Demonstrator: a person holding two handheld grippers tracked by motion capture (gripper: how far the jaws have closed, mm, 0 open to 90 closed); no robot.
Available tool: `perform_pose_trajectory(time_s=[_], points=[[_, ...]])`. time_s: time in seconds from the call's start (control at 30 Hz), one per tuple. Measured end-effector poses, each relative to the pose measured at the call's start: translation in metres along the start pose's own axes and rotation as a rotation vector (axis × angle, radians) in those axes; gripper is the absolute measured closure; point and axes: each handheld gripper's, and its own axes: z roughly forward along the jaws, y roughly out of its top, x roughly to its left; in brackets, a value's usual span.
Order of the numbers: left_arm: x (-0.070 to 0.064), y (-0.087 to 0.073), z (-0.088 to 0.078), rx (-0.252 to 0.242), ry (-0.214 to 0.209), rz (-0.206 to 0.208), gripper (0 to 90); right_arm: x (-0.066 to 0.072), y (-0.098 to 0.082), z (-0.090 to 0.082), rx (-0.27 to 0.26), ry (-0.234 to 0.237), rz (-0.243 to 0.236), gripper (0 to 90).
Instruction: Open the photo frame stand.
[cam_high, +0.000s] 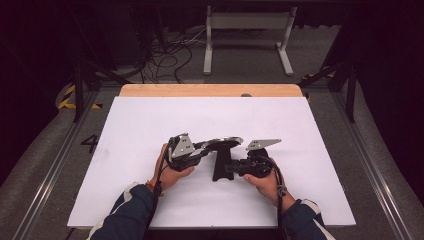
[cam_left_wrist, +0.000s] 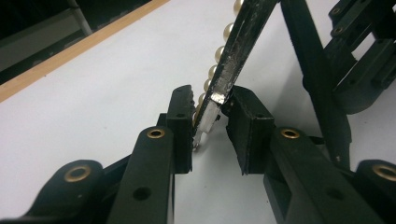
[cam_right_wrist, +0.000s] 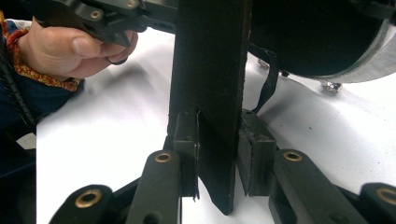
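Holds, in the left gripper, the near end of a curved, flat band of dark material with a scuffed silvery edge, lined along one side with cream pearl-like beads. Pinches that tip between the two black pads at a narrow setting, with contact on both faces. Runs the band's long axis away from those jaws, crosswise over the white sheet on the table in the high view, arching up and to the right toward the other hand. Grips, in the right gripper, a wide flat black strap standing on edge between the pads, likewise at a narrow opening, the left pad flat against it and the right pad seemingly pressed on its far face. Lays the strap's long axis at about a right angle to the band, from under the band's right-hand part back toward the person's side of the table. Leaves unclear how strap and band are joined. Puts both pieces near the middle of the sheet, lifted or barely resting, between the left hand and the right hand, each end nearest its own gripper. Likely hinges the coming move on that crossing: steadying the band's tip on the left while drawing or turning the strap on the right, with care against slipping off the thin, glossy tip.
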Motion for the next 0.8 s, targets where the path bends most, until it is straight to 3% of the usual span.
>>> perform_pose_trajectory(time_s=[0.23, 0.4, 0.53, 0.8], points=[[0.002, -0.005, 0.011, 0.049, 0.012, -0.011, 66.2, 0.0, -0.001, 0.0, -0.003, 0.0, 0.0, 72.2], [0.0, -0.005, 0.016, 0.08, 0.018, 0.012, 71.8, 0.0, -0.001, 0.0, -0.004, 0.0, 0.001, 72.2], [-0.003, -0.003, 0.017, 0.105, 0.056, 0.05, 71.8, 0.0, -0.001, 0.0, 0.0, 0.004, -0.002, 73.1], [-0.003, -0.002, 0.019, 0.115, 0.082, 0.047, 72.0, 0.001, -0.001, 0.0, 0.004, -0.007, -0.005, 74.2]])
